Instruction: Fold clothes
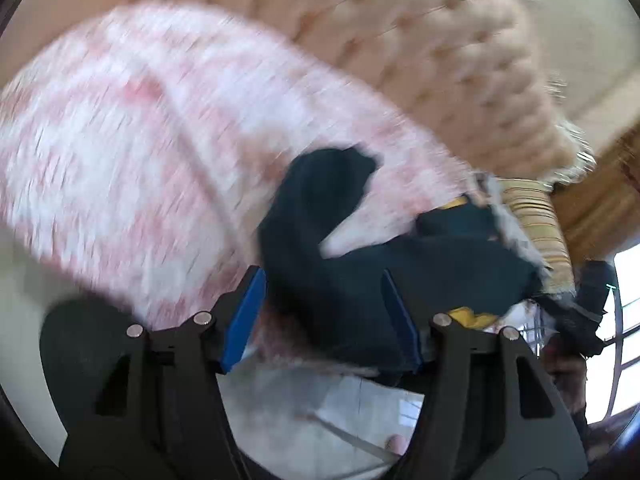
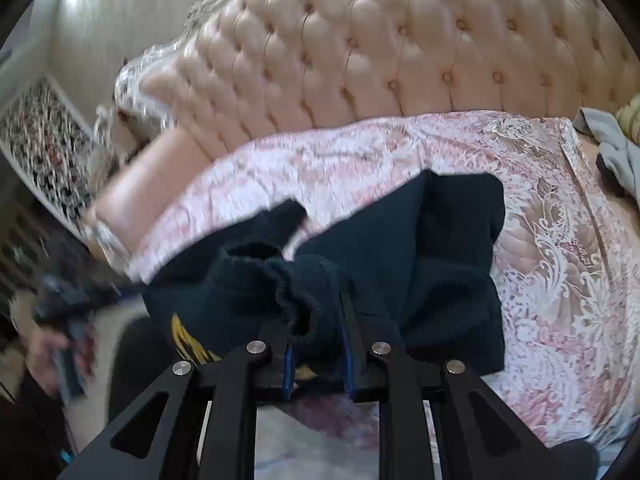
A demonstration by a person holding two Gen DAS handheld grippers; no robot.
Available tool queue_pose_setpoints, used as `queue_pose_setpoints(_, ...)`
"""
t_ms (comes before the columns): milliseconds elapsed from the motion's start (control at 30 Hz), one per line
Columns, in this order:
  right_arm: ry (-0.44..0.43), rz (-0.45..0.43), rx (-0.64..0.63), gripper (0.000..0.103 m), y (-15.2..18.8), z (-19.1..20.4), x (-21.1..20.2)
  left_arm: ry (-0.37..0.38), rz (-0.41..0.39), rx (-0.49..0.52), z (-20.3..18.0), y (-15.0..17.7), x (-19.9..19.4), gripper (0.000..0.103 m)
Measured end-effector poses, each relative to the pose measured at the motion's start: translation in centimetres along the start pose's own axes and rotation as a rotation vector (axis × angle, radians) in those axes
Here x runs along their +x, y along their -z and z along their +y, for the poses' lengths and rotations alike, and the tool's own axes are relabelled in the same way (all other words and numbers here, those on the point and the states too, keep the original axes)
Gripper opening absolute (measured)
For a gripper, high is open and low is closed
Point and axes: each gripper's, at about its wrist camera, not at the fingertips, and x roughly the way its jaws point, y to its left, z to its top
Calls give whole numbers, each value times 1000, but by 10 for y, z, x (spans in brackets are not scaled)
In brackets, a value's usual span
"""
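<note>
Bedspread (image 1: 120, 128) motion-blurred, yellow print (image 2: 188, 340) perhaps lettering, mostly hidden by folds

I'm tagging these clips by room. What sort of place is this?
Most likely a bedroom: a tufted pink headboard stands behind a bed covered by a pink-and-white lace bedspread, where a dark navy garment lies, pinched by the right gripper.

- In my right wrist view the garment (image 2: 400, 248) lies on the bedspread (image 2: 560, 240), and part of it bunches between the fingers of my right gripper (image 2: 318, 360).
- Behind the bedspread stands the headboard (image 2: 360, 40).
- A second cloth (image 2: 612, 152) lies at the far right of the bed.
- In my left wrist view the garment (image 1: 332, 280) fills the gap of my left gripper (image 1: 324, 320) and trails off to the right.
</note>
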Motion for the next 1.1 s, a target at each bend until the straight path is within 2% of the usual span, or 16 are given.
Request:
queue_pose_setpoints(100,14,45,-19,18,11,0,10,96,50,184,-29,-7,24,69)
queue_pose_setpoints(167,18,77,-5,18,16,-4,14,85,109,282,-42,-13,50,69)
queue_pose_setpoints(300,45,120,-26,22,26,-4,16,177,283,391,-59,-25,108,69)
queue_pose_setpoints(400,77,121,-67,22,28,3,15,257,425,401,-68,-31,144,69)
queue_pose_setpoints(533,106,112,-102,22,29,9,13,217,579,329,-64,-24,172,70)
queue_pose_setpoints(567,111,112,-107,22,30,10,13,217,590,346,-65,-21,172,65)
queue_pose_setpoints(600,116,115,-106,22,29,9,16,213,589,372,-67,-19,169,34)
queue_pose_setpoints(633,125,114,-105,22,28,8,18,209,588,398,-69,-16,166,11)
queue_pose_setpoints(667,134,112,-104,22,27,7,20,205,564,403,-71,-19,159,11)
queue_pose_setpoints(700,142,91,-111,22,24,8,19,193,504,414,-74,-28,144,10)
queue_pose_setpoints(767,147,81,-133,22,21,15,21,158,364,455,-82,-45,106,9)
queue_pose_setpoints(833,153,71,-155,22,19,22,24,166,215,470,-89,-61,60,9)
queue_pose_setpoints(900,158,61,-177,22,17,30,26,160,136,481,-90,-64,24,9)
queue_pose_setpoints(967,164,50,-199,22,14,37,28,141,110,495,-84,-52,2,9)
queue_pose_setpoints(1100,174,30,-243,22,9,51,33,137,201,456,-56,-1,2,10)
